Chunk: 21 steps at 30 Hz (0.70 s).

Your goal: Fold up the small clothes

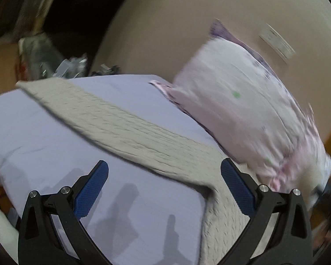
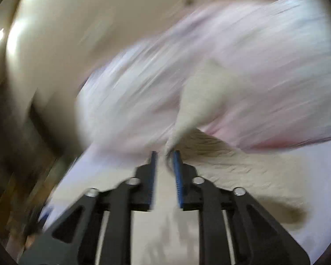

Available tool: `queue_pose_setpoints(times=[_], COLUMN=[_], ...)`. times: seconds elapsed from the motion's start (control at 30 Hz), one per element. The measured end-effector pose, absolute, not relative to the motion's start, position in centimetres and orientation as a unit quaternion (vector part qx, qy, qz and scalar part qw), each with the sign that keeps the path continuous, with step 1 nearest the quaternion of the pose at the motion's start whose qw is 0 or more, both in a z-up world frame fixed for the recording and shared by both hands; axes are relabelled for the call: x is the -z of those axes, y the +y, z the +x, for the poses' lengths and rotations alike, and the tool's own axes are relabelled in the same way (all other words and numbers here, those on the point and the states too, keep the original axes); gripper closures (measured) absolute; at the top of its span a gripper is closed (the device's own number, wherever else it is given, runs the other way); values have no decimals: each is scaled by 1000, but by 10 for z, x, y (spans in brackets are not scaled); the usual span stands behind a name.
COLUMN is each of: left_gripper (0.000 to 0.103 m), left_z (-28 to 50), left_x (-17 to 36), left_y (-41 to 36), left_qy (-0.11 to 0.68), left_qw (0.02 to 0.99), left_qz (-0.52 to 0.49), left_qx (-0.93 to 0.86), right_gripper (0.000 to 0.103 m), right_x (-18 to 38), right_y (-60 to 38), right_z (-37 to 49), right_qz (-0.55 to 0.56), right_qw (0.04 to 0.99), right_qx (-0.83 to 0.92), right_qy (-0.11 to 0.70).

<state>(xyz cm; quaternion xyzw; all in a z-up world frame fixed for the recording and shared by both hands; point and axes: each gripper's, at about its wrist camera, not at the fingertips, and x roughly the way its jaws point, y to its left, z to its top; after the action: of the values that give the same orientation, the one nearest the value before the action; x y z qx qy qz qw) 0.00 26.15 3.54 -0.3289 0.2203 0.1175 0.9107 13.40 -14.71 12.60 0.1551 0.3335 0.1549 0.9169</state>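
Black gripper arms with blue ribbed pads fill the bottom of the left wrist view, where the left gripper [image 1: 164, 167] hangs above the pale lilac bed sheet [image 1: 44, 132] with its jaws wide apart and nothing between them. Its shadow falls on the sheet just below. Across that sheet runs a long beige knitted garment with a ribbed texture [image 1: 125, 123], one strip stretching diagonally from the far left toward the near right, where it bends and passes under the right-hand pad. Behind it, a white pillow with a pink and purple flower print [image 1: 242, 101] leans against the plain tan wall [image 1: 176, 22], touching the knitted piece at its lower edge. Cluttered items sit in the dim corner to the far left, too blurred to name.

From the right wrist view, heavy motion blur softens everything. The right gripper [image 2: 164, 154] has its jaws drawn nearly together, pinching a bunched edge of the beige knitted garment, which rises from the fingertips in a pale fold and also spreads over the sheet to the right. The flowered pillow lies just beyond.
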Motion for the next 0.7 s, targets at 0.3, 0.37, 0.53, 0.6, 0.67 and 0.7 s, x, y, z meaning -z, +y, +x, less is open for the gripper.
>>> queue_pose_setpoints(times=[0.3,0.37,0.53,0.6,0.67,0.7], left_gripper=[31,45,69,79,88,90], left_z=[-4,-3,-6,-5,-3,2], left_x=[-6,1,14,19,24,24], left_y=[343,361,403,417,427,428], left_qy=[219,218,196,196,203,206], left_qw=[845,824,782,765,757,758], left_qz=[-461,-492,-551,-571,-578,-575], left_qx=[-161,-178,-216,-225,-227,-227], right_gripper=[39,39,37,36,35,35], right_x=[-111,-102,-91,-89,-90,-91], right_y=[-149,-170,-211,-221,-230,-232], right_z=[108,110,97,91,82,78], right_qz=[164,173,210,218,221,220], right_qw=[920,919,914,915,916,917], right_qx=[-123,-100,-64,-56,-54,-52], right_qy=[335,339,341,336,330,328])
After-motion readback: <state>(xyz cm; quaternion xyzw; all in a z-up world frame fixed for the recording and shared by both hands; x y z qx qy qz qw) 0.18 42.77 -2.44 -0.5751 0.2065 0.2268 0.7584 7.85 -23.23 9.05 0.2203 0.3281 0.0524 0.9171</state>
